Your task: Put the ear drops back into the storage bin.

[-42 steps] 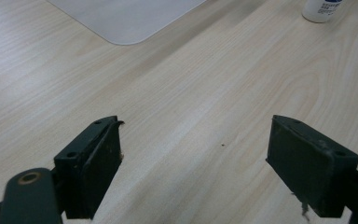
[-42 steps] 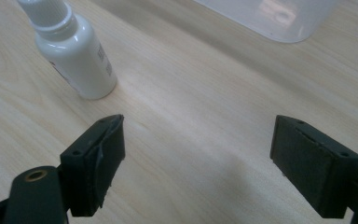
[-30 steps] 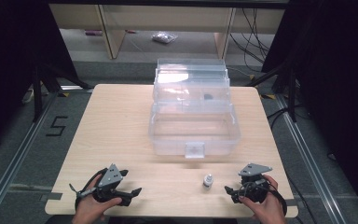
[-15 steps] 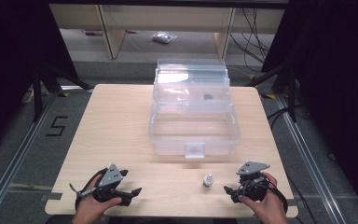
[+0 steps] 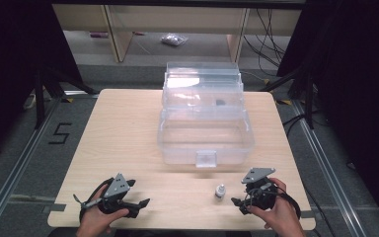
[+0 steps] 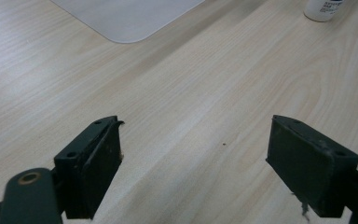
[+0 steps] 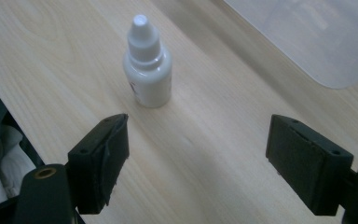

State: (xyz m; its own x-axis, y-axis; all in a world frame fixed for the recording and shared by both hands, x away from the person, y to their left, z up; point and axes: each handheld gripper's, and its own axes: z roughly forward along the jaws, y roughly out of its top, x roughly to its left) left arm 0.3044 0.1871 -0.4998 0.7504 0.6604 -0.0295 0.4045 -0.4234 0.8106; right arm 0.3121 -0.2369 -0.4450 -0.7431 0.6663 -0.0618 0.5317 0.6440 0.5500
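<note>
A small white dropper bottle [image 5: 220,190] stands upright on the wooden table [image 5: 128,128] near its front edge. In the right gripper view the bottle [image 7: 148,63] is just beyond the left jaw, apart from it. My right gripper [image 5: 238,205] rests open a short way right of the bottle, with nothing between its jaws [image 7: 196,161]. My left gripper [image 5: 140,206] lies open at the front left, its jaws [image 6: 193,163] wide over bare wood. The bottle's base [image 6: 324,8] shows at the top right of the left gripper view.
A clear plastic box [image 5: 205,133] with its lid raised stands in the middle of the table, a small dark item [image 5: 220,102] inside its rear tier. Its corner [image 7: 307,32] lies beyond my right gripper. Shelving and cables stand behind the table.
</note>
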